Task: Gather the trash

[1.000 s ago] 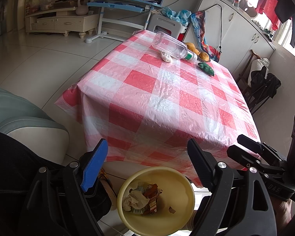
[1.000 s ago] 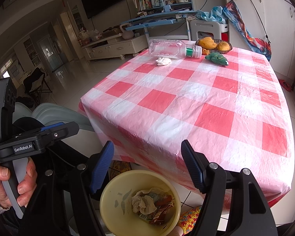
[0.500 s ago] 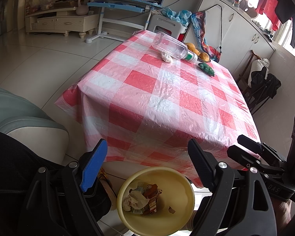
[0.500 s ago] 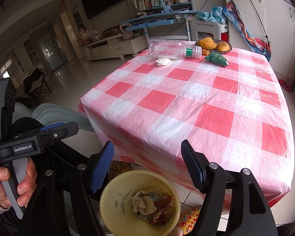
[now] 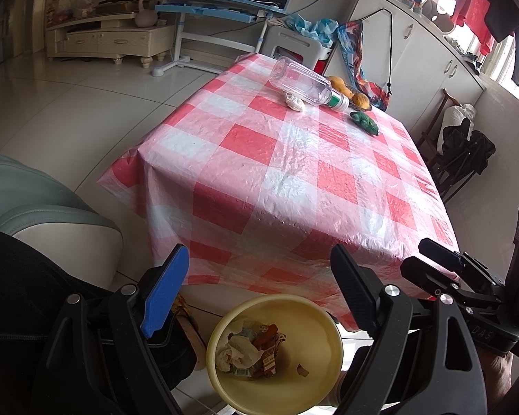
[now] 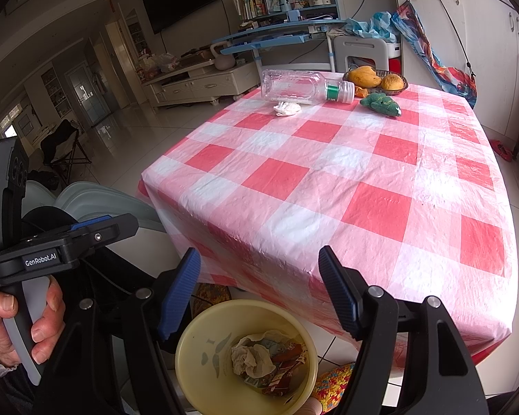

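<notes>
Both tools hang over the yellow bin [image 5: 275, 352] on the floor at the near edge of the table [image 5: 294, 180], each pointing down and forward. The left gripper [image 5: 256, 287] stands with its jaws spread wide and nothing between them. The right gripper [image 6: 259, 287] is likewise parted and empty; a hand [image 6: 14, 325] grips the handle of the left tool at the edge of the right view.

Work done, as judged from the contents: the bin holds a crumpled white paper [image 6: 251, 356], and beside it coloured wrappers [image 6: 285, 359], all lying at the bottom.

Work outstanding, as judged from the tabletop: a clear plastic bottle [image 6: 301, 86] with a green-banded cap lies on its side at the far end of the checked cloth. A small white crumpled wad [image 6: 287, 108] lies just beside it on the near side. Both read as trash and are well apart from the bin. A green soft toy [image 6: 380, 103] and a dish of fruit [image 6: 375, 79] sit near the bottle; these do not look like refuse.

Assessment: the job is partly complete. Two items appear to remain, both at the far end, and either tool is free to fetch them
</notes>
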Action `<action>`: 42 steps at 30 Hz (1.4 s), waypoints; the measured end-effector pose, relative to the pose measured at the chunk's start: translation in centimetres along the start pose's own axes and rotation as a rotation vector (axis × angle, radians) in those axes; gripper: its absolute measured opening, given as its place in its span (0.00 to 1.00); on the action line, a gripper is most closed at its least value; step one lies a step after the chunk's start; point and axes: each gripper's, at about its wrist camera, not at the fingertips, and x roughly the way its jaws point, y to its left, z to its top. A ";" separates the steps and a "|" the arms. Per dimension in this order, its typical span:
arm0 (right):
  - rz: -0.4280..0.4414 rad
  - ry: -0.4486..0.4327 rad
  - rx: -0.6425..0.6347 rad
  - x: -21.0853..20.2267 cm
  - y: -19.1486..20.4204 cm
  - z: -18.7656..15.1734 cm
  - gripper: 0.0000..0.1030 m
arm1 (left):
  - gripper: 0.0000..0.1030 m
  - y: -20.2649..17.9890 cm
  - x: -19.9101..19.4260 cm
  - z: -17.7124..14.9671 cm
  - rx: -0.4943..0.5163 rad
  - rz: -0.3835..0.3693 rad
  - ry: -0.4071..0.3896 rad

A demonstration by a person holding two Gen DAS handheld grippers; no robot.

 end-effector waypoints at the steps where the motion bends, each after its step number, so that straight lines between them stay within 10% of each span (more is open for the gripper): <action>1: 0.000 0.000 0.000 0.0 0.0 -0.1 0.66 | 0.78 0.0 0.0 0.0 0.000 0.001 0.000; 42: -0.003 0.000 -0.002 -0.2 -0.1 0.0 0.69 | 0.79 0.1 0.2 0.1 -0.002 0.000 0.003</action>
